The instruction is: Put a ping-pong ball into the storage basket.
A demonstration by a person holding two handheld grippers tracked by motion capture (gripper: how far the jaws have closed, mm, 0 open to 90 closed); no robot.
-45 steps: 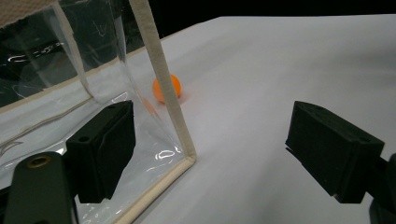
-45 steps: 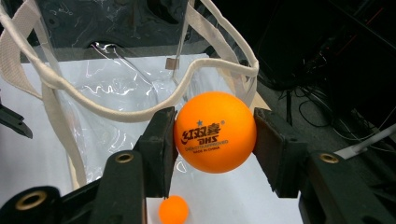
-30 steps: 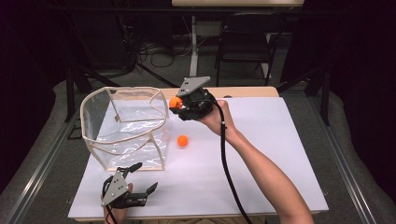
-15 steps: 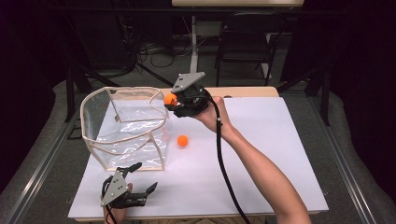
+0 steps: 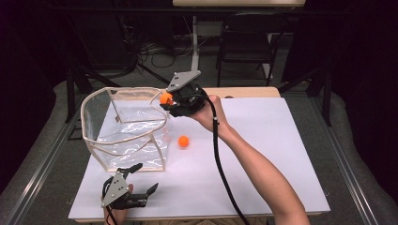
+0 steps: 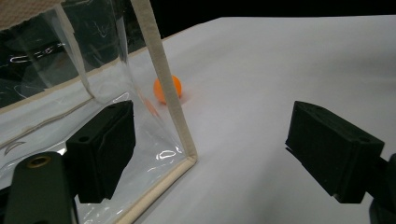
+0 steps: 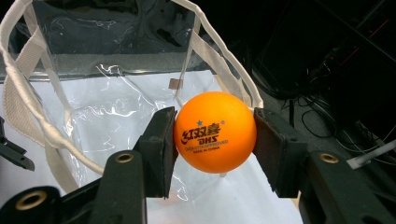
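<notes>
My right gripper (image 7: 215, 135) is closed on an orange ball (image 7: 215, 132), its fingers (image 7: 159, 149) pressing the ball from 9 and 3 o'clock. The ball carries a small star, red Chinese characters, "DHS" beneath them, and a finer line too small to read. In the high view this ball (image 5: 165, 98) hangs at the near rim of the clear bag (image 5: 124, 133), at the bag's 2 o'clock corner, above the opening and not yet inside it. The bag, transparent plastic with cream trim and strap handles, stands upright on the white table (image 5: 263, 154) and looks empty.

My left gripper (image 5: 133, 185) rests at the table's near edge, at 6 o'clock from the bag, fingers spread wide and holding nothing; in its own view one finger (image 6: 105, 147) sits by the bag's corner seam.

A second orange ball (image 5: 183, 141) lies on the table just right of the bag, at 4 o'clock from the held one.

Progress, as I judge it: one ball is lifted and about ready to drop; release remains, and then the second ball.
</notes>
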